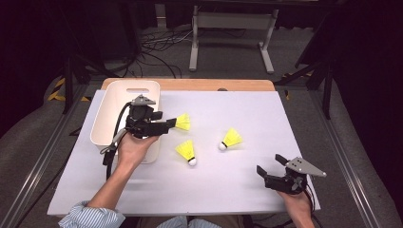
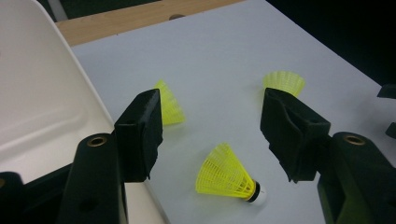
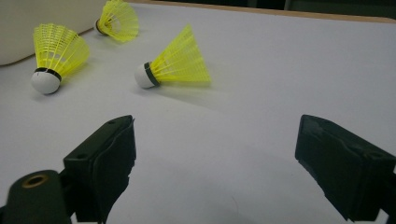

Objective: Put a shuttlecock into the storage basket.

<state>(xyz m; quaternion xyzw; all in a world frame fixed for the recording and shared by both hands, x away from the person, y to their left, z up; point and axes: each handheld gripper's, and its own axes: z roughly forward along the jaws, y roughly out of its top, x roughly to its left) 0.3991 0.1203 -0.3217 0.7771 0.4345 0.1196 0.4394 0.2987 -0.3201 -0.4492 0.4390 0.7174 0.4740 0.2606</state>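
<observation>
Work in hand: I am gathering the yellow shuttlecocks off the white sheet (image 1: 247,109), toward the white bin (image 1: 108,124) on the left.
Left gripper (image 1: 172,123): my jaws are spread, nothing pinched between them; they point right, out over the bin's right wall.
Nearest target: the far shuttlecock (image 1: 183,121) lies just beyond my left fingertips, to their right. In the left gripper view it sits at (image 2: 169,105), half hidden behind my left-hand jaw.
Its long axis: roughly left to right across the table, skirt to the right; I judge the cork points at my jaws, though it is hidden there.
Middle shuttlecock (image 1: 187,152): nearer me, cork toward the near edge, skirt pointing away. It lies low between my jaws in the left gripper view (image 2: 229,176), but below them, untouched.
Right shuttlecock (image 1: 231,139): cork to the left, skirt to the right, roughly midway between my two hands.
Right gripper (image 1: 270,165): jaws spread and empty, resting by the near right corner, well apart from all three.
Nearer hand: left, plainly.
Edges: the bin wall is just beside my left hand; a short lift clears it.
Open room: bare sheet right and far of the shuttlecocks.
</observation>
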